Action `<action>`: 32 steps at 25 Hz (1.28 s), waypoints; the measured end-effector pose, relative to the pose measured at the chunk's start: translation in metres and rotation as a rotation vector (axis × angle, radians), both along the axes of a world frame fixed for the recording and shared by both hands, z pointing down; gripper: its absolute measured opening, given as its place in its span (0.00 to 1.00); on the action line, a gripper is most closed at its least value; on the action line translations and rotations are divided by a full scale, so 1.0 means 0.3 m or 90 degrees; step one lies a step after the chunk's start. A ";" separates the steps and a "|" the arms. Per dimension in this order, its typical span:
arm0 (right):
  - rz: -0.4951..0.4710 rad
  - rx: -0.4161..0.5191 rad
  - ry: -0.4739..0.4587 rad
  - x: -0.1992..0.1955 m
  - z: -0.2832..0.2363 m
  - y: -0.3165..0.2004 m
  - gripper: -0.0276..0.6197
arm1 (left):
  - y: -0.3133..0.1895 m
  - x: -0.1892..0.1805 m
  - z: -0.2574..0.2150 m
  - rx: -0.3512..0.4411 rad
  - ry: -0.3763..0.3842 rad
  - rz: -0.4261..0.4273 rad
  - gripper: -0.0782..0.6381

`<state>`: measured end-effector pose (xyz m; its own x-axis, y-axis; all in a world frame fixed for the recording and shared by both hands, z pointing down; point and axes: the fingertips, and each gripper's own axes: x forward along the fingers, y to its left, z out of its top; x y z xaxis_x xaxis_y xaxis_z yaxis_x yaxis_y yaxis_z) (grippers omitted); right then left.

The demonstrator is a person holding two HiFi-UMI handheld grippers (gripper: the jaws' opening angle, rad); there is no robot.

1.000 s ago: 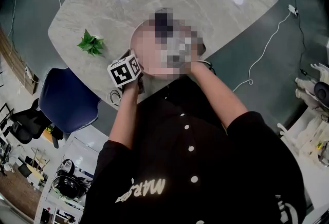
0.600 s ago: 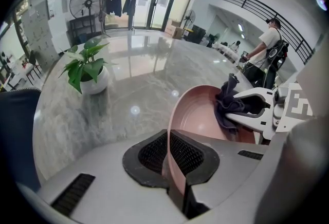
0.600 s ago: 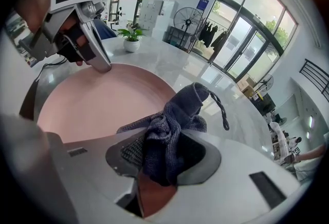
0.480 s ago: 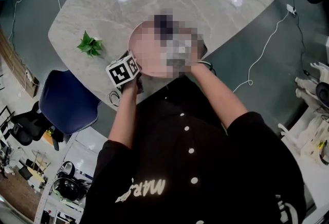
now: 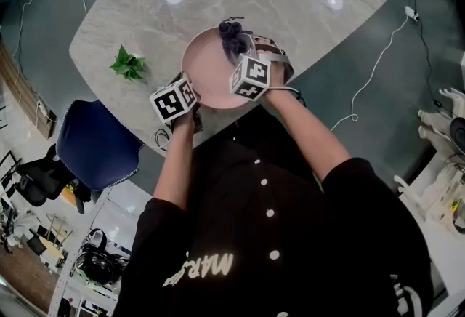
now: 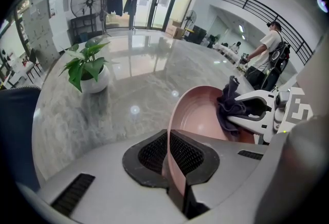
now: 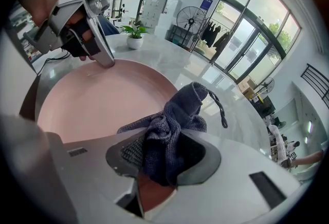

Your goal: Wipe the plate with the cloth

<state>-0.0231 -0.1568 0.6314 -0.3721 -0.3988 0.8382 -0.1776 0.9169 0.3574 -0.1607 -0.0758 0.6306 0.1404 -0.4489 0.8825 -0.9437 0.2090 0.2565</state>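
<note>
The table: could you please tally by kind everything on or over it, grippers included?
plate: 1
cloth: 1
potted plant: 1
grippers: 2, the left gripper shut on the plate's rim, the right gripper shut on the cloth
Total: 5

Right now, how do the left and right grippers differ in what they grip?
The left gripper is shut on the rim of the round pink plate; the right gripper is shut on the dark blue cloth. The left gripper sits at its near edge; the right gripper over its far side. Both are shut.
</note>
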 end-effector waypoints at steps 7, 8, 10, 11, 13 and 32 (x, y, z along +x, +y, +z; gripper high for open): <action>0.012 -0.019 -0.007 -0.004 -0.003 -0.003 0.26 | -0.002 0.002 -0.001 0.005 0.011 0.006 0.15; 0.014 -0.022 -0.009 -0.003 -0.005 -0.002 0.26 | -0.002 0.004 -0.001 0.006 0.012 0.008 0.15; 0.019 -0.028 -0.015 -0.004 -0.010 0.002 0.26 | -0.001 0.006 -0.001 0.007 0.014 0.013 0.15; 0.021 -0.030 -0.020 -0.007 -0.015 0.005 0.26 | -0.001 0.006 -0.001 0.007 0.016 0.015 0.15; 0.021 -0.032 -0.031 -0.018 -0.026 0.015 0.26 | 0.000 0.005 0.000 0.009 0.016 0.021 0.15; -0.045 -0.103 -0.179 -0.303 -0.101 0.170 0.26 | 0.001 0.008 0.002 0.018 0.043 0.036 0.15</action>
